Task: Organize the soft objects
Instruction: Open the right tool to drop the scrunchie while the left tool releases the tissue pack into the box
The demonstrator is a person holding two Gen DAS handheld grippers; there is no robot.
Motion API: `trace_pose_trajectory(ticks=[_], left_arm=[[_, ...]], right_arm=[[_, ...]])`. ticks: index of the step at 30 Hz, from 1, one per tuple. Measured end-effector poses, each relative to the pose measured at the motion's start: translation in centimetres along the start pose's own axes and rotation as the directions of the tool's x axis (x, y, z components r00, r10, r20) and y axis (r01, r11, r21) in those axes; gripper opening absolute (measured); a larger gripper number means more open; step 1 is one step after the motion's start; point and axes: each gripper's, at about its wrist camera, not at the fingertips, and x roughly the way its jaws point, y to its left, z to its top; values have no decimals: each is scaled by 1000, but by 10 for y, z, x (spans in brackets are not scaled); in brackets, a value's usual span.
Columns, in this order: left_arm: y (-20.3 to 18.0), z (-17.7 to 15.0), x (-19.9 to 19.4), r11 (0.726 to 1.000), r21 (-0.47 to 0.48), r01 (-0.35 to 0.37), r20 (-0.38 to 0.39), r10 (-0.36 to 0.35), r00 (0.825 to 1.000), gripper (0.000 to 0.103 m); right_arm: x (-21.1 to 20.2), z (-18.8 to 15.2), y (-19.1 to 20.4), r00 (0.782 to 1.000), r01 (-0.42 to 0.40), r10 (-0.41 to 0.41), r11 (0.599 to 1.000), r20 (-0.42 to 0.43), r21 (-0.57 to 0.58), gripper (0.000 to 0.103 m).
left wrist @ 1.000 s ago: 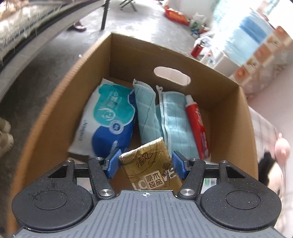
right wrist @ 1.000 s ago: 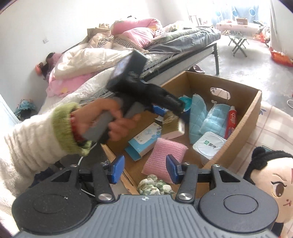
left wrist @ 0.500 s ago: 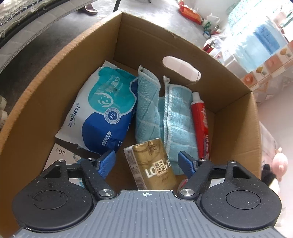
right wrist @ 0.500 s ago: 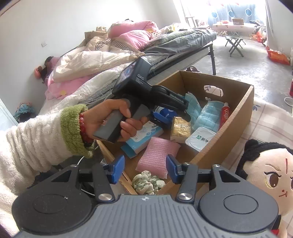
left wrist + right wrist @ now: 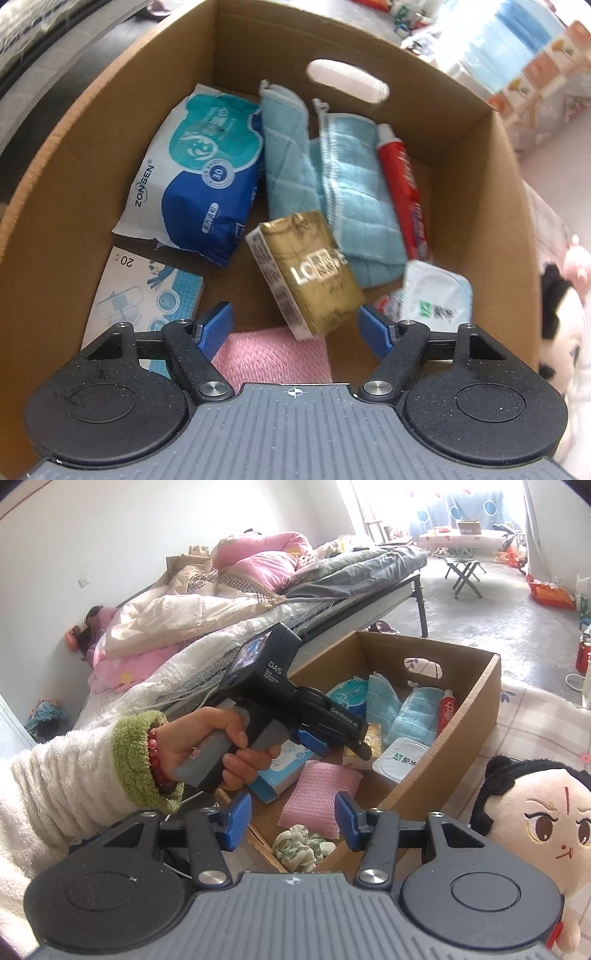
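The gold tissue pack [image 5: 306, 269] lies tilted on the floor of the cardboard box [image 5: 92, 155], leaning on the light blue cloths [image 5: 354, 192]. My left gripper [image 5: 295, 321] hangs open just above it, and its pads touch nothing. A pink cloth [image 5: 273, 354] lies below its fingers. In the right wrist view a hand [image 5: 221, 746] holds the left gripper [image 5: 340, 744] down inside the box [image 5: 461, 746]. My right gripper [image 5: 293, 819] stands open and empty outside the box's near corner, beside a plush doll [image 5: 535, 823].
The box also holds a blue wipes pack [image 5: 199, 184], a red toothpaste tube [image 5: 402, 184], a white wipes pack [image 5: 436, 291], a blue-and-white carton [image 5: 144, 299] and a crumpled green-white cloth [image 5: 301, 845]. A bed [image 5: 258, 590] with quilts runs behind it.
My left gripper opened and let go of the gold tissue pack, which dropped onto the box floor. The left gripper sank a little into the box. The right gripper stayed put.
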Motion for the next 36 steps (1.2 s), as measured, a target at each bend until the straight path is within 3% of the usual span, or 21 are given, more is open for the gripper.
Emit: trace_pose_trajectory(ticks=[4, 7, 11, 17, 20, 24, 27, 32, 36], left_arm=[[-5, -7, -18, 998, 52, 29, -21, -28, 999, 75], [-5, -15, -33, 992, 57, 117, -58, -113, 992, 77], [-3, -24, -31, 953, -15, 303, -129, -303, 944, 78], [-15, -33, 2, 928, -85, 362, -185, -372, 910, 78], [-20, -36, 14, 928, -98, 359, -184, -371, 910, 78], [-21, -39, 27, 958, -94, 270, -207, -284, 936, 77], [-18, -38, 15, 975, -77, 211, -182, -222, 958, 75], [-2, -39, 3, 971, -89, 223, -194, -237, 952, 79], [-1, -34, -18, 964, -94, 250, -117, -260, 958, 80]], right_arm=[[-8, -3, 0, 1000, 11, -11, 1000, 17, -3, 53], [-13, -6, -1, 999, 16, -17, 1000, 32, 2, 53], [-20, -11, -7, 998, 23, -24, 1000, 54, 19, 53], [-29, -19, -18, 997, 28, -32, 998, 69, 56, 53], [-33, -22, -23, 996, 29, -35, 997, 81, 73, 53], [-38, -25, -28, 994, 39, -47, 996, 94, 85, 53], [-42, -30, -30, 993, 51, -60, 995, 105, 85, 53], [-45, -37, -36, 992, 38, -52, 992, 119, 117, 56], [-50, -42, -37, 989, 25, -45, 990, 141, 138, 56]])
